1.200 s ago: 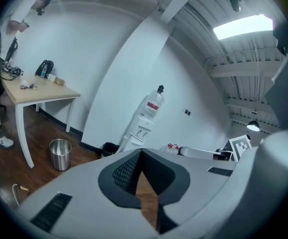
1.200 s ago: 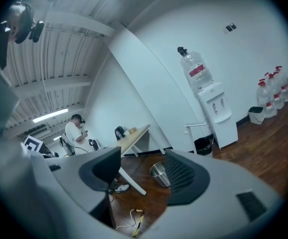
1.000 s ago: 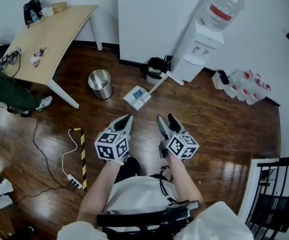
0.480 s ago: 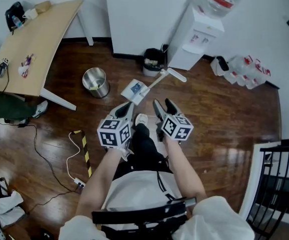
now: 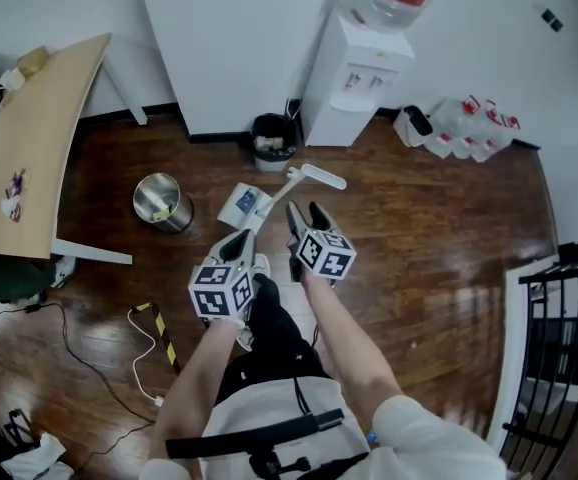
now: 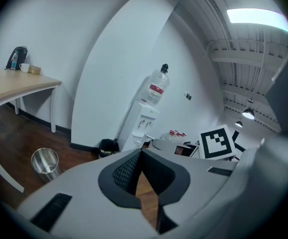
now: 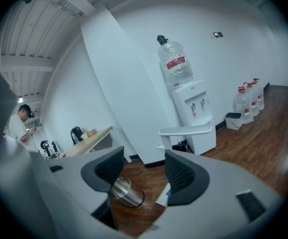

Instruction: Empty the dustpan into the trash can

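Observation:
A white long-handled dustpan (image 5: 244, 205) lies on the wooden floor, its handle (image 5: 314, 175) pointing toward the water dispenser. A round steel trash can (image 5: 162, 200) stands to its left. My right gripper (image 5: 304, 214) hovers just short of the handle, open with nothing between its pads; its jaws have just been closing a little. In the right gripper view the handle (image 7: 186, 131) and the steel trash can (image 7: 126, 193) show beyond the right gripper (image 7: 144, 168). My left gripper (image 5: 241, 245) is shut and empty, near the pan's front edge. The left gripper (image 6: 140, 153) has its tips together.
A small black bin (image 5: 272, 138) and a water dispenser (image 5: 359, 73) stand against the white wall. Water jugs (image 5: 464, 123) sit at the right. A wooden table (image 5: 29, 148) is on the left, a cable and power strip (image 5: 144, 313) lie on the floor, a black railing (image 5: 569, 348) at far right.
Both grippers have moved forward and down toward the dustpan as the person stepped closer. The right jaws look slightly narrower. The dustpan and trash can have not moved on the floor.

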The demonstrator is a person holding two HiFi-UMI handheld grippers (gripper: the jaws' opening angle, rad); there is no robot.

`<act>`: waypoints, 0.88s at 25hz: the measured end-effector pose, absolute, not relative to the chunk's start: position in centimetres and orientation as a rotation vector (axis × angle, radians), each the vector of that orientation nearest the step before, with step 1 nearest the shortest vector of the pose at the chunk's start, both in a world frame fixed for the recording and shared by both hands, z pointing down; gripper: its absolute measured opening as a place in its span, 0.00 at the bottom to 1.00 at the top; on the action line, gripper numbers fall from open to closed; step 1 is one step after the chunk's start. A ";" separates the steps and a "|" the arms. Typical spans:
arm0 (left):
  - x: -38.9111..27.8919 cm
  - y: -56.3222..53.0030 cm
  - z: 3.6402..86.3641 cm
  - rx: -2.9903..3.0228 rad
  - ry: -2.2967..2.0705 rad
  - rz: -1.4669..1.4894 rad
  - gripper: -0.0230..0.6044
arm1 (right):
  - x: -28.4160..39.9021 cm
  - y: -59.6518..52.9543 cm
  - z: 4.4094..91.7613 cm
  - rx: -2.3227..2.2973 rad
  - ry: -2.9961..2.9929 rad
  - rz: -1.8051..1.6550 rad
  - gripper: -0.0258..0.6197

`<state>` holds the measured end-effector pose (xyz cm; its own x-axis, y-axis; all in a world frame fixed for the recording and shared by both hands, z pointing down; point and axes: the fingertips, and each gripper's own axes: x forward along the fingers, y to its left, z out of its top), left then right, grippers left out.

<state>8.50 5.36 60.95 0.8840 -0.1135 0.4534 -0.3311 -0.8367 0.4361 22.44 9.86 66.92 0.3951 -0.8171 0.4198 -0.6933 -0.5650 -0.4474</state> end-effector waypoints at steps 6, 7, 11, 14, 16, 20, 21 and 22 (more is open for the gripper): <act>13.2 3.5 63.7 2.510 -0.300 0.606 0.02 | 27.2 6.9 70.1 -2.536 1.171 -0.944 0.46; 13.8 3.1 64.0 2.505 -0.301 0.612 0.02 | 27.8 6.4 70.6 -2.540 1.140 -0.955 0.46; 15.9 2.3 65.2 2.484 -0.281 0.644 0.02 | 29.8 4.8 72.0 -2.515 1.050 -0.955 0.46; 16.9 1.9 65.9 2.469 -0.261 0.664 0.02 | 31.3 4.1 72.9 -2.502 1.013 -0.949 0.46; 17.4 1.6 66.2 2.459 -0.255 0.673 0.02 | 32.4 3.5 73.3 -2.509 1.009 -0.938 0.47; 17.6 -0.2 66.8 2.435 -0.269 0.684 0.02 | 34.3 2.3 72.9 -2.583 1.042 -0.911 0.29; 17.5 -0.7 66.9 2.426 -0.281 0.681 0.02 | 34.6 1.8 72.7 -2.592 1.057 -0.916 0.28; 17.4 -1.3 66.9 2.418 -0.294 0.677 0.02 | 34.8 1.2 72.4 -2.597 1.075 -0.920 0.28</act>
